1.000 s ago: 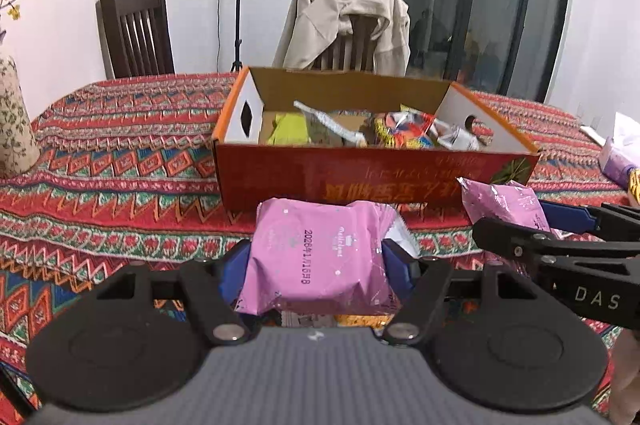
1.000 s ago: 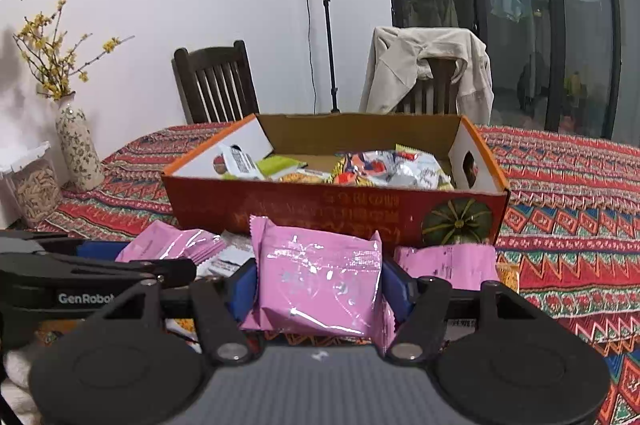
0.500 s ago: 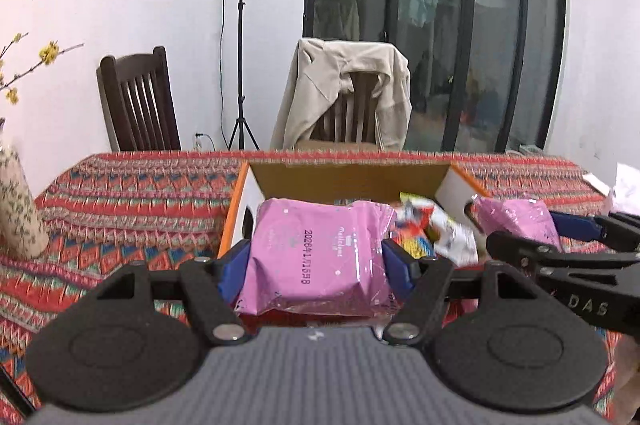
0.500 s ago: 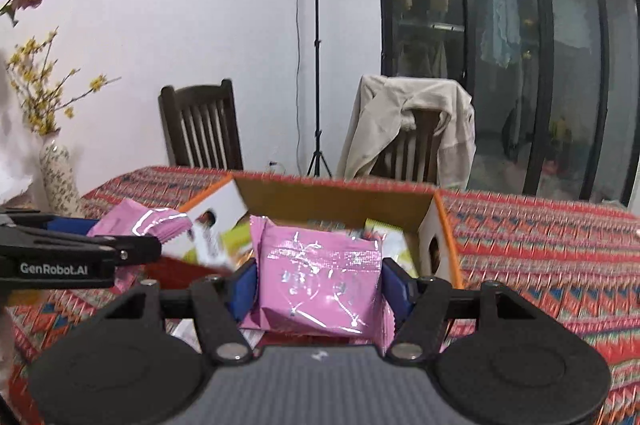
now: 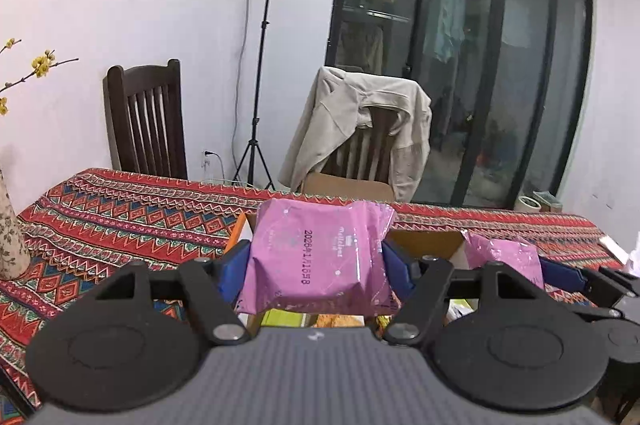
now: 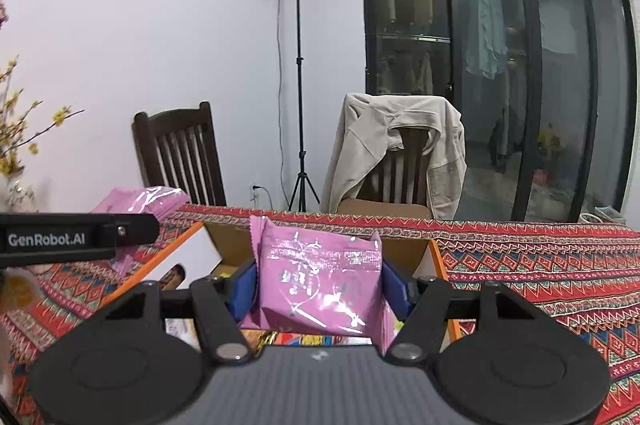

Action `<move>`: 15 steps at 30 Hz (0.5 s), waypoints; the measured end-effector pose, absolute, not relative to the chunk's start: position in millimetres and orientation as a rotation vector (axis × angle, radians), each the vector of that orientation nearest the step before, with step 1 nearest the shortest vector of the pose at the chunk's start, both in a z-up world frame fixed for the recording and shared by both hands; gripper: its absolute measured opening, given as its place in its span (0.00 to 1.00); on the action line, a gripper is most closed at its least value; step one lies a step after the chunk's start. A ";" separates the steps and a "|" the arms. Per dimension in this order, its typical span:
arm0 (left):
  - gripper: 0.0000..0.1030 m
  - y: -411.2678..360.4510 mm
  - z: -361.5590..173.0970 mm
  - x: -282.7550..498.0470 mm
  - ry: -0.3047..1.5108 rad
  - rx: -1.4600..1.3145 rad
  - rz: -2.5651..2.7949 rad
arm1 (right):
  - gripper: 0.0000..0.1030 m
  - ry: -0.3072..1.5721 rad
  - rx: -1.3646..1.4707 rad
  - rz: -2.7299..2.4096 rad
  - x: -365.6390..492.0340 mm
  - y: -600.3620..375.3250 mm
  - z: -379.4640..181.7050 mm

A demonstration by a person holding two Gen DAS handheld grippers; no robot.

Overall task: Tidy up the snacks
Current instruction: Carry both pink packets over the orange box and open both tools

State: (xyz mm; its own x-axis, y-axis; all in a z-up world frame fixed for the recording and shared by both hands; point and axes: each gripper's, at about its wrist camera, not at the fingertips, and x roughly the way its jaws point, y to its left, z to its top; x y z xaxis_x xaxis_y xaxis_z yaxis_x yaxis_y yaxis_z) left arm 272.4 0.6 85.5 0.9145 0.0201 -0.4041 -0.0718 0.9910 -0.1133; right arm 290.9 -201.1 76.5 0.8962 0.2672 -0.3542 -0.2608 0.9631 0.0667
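The left gripper (image 5: 316, 267) clamps a pink snack packet (image 5: 318, 257) (printed with a date) at frame centre, above the cardboard box (image 5: 424, 240). The right gripper (image 6: 318, 285) likewise grips a glossy pink snack pack (image 6: 318, 281) over that box's opening, mid-frame.

Beige jacket (image 6: 394, 145) over chair, light stand (image 6: 298, 73), patterned tablecloth (image 6: 540, 265).

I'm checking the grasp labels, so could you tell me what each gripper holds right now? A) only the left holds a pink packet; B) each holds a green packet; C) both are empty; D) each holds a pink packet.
D: the left gripper pinches a pink packet between its blue pads, and the right gripper pinches another pink packet over the box.
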 end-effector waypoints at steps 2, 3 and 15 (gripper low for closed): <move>0.68 2.0 81.3 281.4 0.418 -0.134 0.057 | 0.62 0.368 0.026 0.267 300.7 -200.9 73.2; 0.68 2.6 78.2 286.5 0.420 -0.138 0.062 | 0.62 0.367 0.031 0.265 305.3 -200.8 71.1; 0.69 16.8 38.2 309.9 0.476 -0.163 0.069 | 0.62 0.389 0.020 0.261 330.8 -200.0 37.7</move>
